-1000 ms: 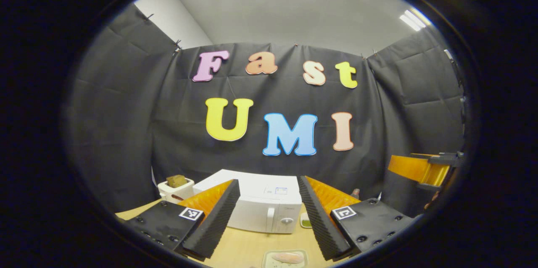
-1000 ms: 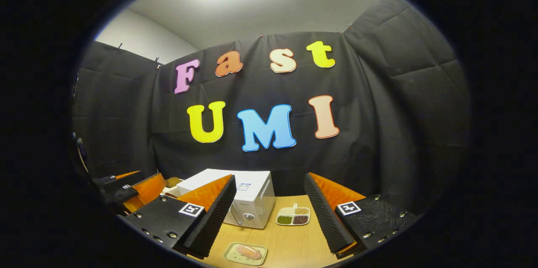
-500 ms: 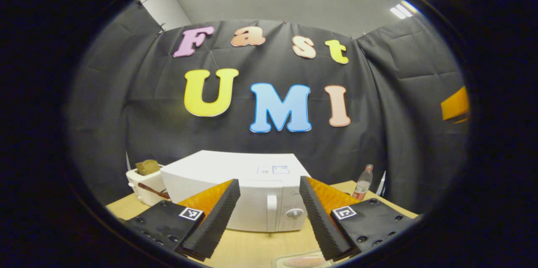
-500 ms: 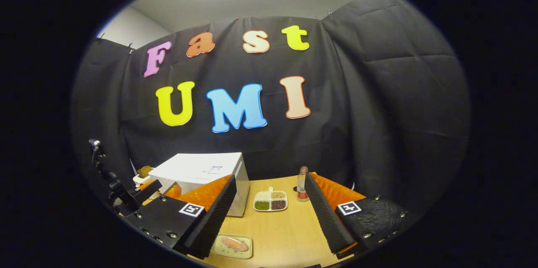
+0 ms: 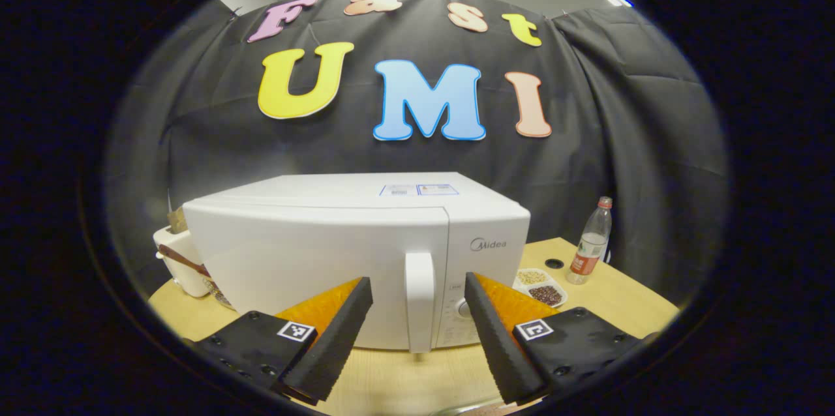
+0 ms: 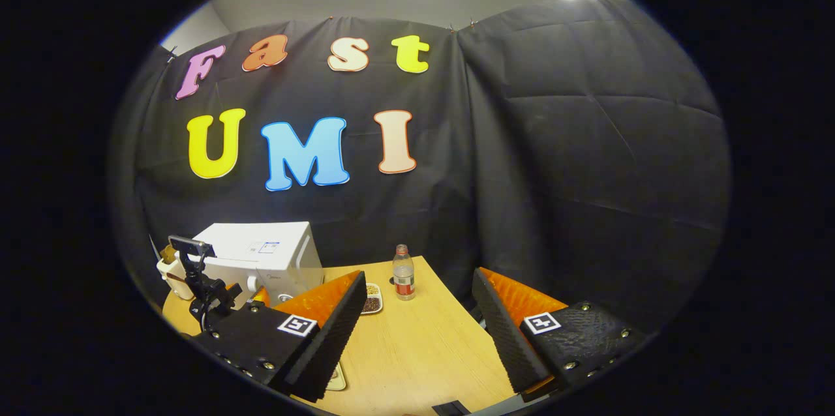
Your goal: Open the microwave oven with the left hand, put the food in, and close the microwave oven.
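Now the left tool (image 5: 417,312), fingers spread wide, faces the microwave (image 5: 326,253), whose upright door handle (image 5: 419,298) stands dead ahead between them.

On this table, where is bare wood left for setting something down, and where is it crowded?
Free: the wide strip of table in front of the bottle, running between the right gripper's open fingers. Crowded: the far left, where the microwave, toaster and sectioned dish sit close together, with the open left gripper at the door handle.
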Demonstrator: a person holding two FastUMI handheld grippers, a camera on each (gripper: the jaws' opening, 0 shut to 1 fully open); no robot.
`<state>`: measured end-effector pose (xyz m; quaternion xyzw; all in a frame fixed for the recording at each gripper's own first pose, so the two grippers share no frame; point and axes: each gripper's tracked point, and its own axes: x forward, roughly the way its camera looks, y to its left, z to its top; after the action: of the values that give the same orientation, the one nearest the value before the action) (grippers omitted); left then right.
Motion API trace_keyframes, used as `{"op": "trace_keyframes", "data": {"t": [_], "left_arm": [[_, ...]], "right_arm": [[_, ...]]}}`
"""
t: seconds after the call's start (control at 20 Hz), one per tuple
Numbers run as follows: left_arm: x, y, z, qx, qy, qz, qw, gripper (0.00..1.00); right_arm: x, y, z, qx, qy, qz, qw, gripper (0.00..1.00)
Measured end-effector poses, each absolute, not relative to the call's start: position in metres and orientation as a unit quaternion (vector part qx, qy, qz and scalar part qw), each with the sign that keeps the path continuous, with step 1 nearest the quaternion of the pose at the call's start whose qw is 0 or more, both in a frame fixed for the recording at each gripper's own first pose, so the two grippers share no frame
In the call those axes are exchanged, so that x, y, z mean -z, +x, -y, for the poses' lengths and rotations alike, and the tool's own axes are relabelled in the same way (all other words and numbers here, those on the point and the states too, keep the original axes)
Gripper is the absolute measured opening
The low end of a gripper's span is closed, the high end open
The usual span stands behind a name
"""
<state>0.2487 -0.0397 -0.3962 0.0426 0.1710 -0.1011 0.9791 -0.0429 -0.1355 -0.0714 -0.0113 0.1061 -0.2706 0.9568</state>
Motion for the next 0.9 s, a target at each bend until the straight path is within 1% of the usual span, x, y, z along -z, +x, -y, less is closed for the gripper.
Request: {"op": "trace_keyframes", "data": {"t": [0.05, 0.15, 0.2, 0.25, 0.4, 0.45, 0.55, 0.7, 0.75, 0.8, 0.85, 0.9], "left_arm": [[0.400, 0.252, 0.040, 0.100, 0.044, -0.171, 0.979, 0.96], [0.405, 0.257, 0.040, 0.099, 0.044, -0.170, 0.979, 0.98], [0.410, 0.260, 0.039, 0.097, 0.043, -0.173, 0.979, 0.93], [0.415, 0.262, 0.039, 0.095, 0.043, -0.180, 0.978, 0.80], [0.422, 0.263, 0.046, 0.105, 0.034, -0.188, 0.976, 0.52], [0.421, 0.262, 0.046, 0.108, 0.038, -0.187, 0.976, 0.36], [0.423, 0.259, 0.044, 0.120, 0.024, -0.198, 0.973, 0.31], [0.421, 0.256, 0.045, 0.137, 0.029, -0.208, 0.968, 0.16], [0.420, 0.254, 0.044, 0.138, 0.033, -0.208, 0.968, 0.16], [0.423, 0.245, 0.041, 0.138, 0.038, -0.219, 0.965, 0.13], [0.419, 0.231, 0.034, 0.137, 0.043, -0.211, 0.967, 0.11], [0.414, 0.214, 0.029, 0.140, 0.049, -0.204, 0.968, 0.13]], "right_arm": [[0.070, -0.046, 0.142, 0.281, -0.014, -0.106, 0.954, 0.99], [0.068, -0.050, 0.149, 0.290, -0.017, -0.105, 0.951, 0.99], [0.068, -0.050, 0.151, 0.292, -0.017, -0.108, 0.950, 0.99], [0.070, -0.049, 0.149, 0.288, -0.015, -0.112, 0.951, 0.99], [0.068, -0.037, 0.138, 0.268, -0.016, -0.114, 0.956, 0.99], [0.067, -0.033, 0.132, 0.258, -0.020, -0.113, 0.959, 0.94], [0.066, -0.026, 0.124, 0.239, -0.029, -0.111, 0.964, 0.94], [0.071, -0.023, 0.117, 0.222, -0.031, -0.118, 0.967, 0.94], [0.072, -0.022, 0.114, 0.218, -0.028, -0.119, 0.968, 0.94], [0.073, -0.022, 0.114, 0.215, -0.025, -0.120, 0.969, 0.94], [0.073, -0.021, 0.114, 0.211, -0.024, -0.121, 0.970, 0.94], [0.073, -0.020, 0.114, 0.208, -0.024, -0.119, 0.970, 0.94]]}}
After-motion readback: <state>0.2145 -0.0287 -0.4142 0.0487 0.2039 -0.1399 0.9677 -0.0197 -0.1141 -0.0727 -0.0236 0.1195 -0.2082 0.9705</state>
